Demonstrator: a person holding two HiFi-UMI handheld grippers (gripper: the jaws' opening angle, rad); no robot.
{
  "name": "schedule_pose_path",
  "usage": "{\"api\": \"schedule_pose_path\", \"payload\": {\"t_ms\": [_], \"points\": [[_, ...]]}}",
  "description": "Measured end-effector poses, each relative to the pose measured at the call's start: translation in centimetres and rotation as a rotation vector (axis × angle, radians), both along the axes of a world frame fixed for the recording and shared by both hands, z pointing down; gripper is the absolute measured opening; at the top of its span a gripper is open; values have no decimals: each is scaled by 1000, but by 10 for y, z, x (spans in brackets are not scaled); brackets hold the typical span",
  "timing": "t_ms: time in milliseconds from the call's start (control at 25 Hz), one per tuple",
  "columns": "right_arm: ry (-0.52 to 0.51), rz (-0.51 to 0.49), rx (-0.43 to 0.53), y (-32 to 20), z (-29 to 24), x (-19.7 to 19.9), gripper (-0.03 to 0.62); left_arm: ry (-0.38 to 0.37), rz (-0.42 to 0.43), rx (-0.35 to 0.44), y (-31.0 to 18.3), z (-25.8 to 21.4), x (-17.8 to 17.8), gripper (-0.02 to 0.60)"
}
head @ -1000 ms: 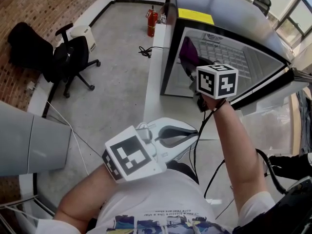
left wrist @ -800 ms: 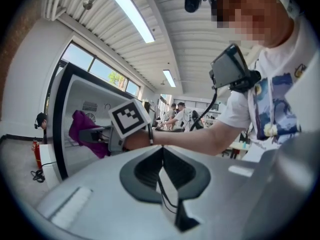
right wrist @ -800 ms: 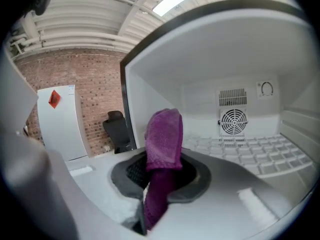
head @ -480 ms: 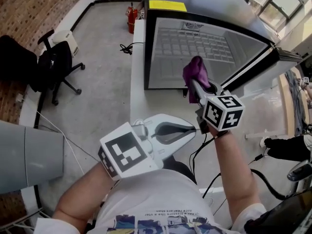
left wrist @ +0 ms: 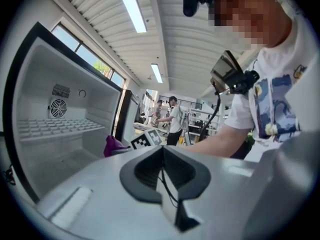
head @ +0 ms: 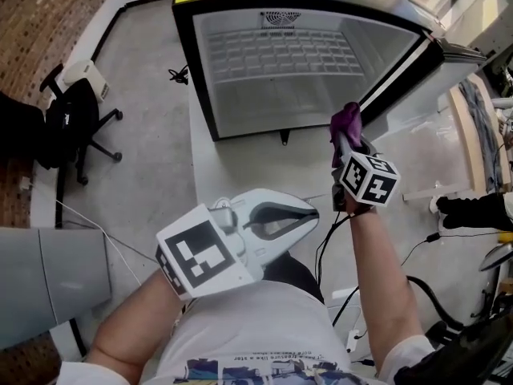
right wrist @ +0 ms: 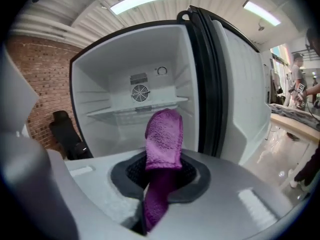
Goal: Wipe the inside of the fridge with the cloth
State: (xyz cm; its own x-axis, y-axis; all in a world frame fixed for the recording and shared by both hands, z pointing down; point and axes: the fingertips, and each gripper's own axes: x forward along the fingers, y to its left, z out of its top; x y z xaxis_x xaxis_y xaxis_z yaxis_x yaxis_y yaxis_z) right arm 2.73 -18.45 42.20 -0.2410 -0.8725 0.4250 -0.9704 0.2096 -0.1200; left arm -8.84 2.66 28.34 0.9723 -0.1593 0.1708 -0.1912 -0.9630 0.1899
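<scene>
A workshop with a grey concrete floor (head: 152, 111), a brick wall (head: 32, 14) at the left and a black office chair (head: 48, 127) beside it. A small black-framed fridge (head: 191, 62) stands open in front of the person, its door (head: 449, 70) swung out to the right. The white interior is bare apart from a wire shelf (head: 280, 54) and a fan grille on the back wall.

The right gripper (head: 345, 139) is raised in front of the opening, near the door-side edge and outside the cabinet. Its jaws are clamped on a purple cloth (right wrist: 162, 134), and a folded tuft of it stands up past the tips. The left gripper (head: 309, 213) sits low near the person's body, jaws together with nothing between them.

Wiping looks not yet begun. Only a short tuft of cloth clears the jaw tips, so hard plastic may scrape the lining. The pinch is narrow, and rubbing could drag the cloth free. A thin black cable (head: 325, 243) hangs below the right gripper and might snag on the fridge frame or door
</scene>
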Motion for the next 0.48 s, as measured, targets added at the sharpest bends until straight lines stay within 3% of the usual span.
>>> {"api": "schedule_pose_path", "payload": {"t_ms": [200,480], "points": [[2,117,3,-28,15,22,57,-26,-26,-14,-8,1,-2,6],[-8,194,-2,-63,33,33,57,-54,-103,-41,-29,0,-5,6]]}}
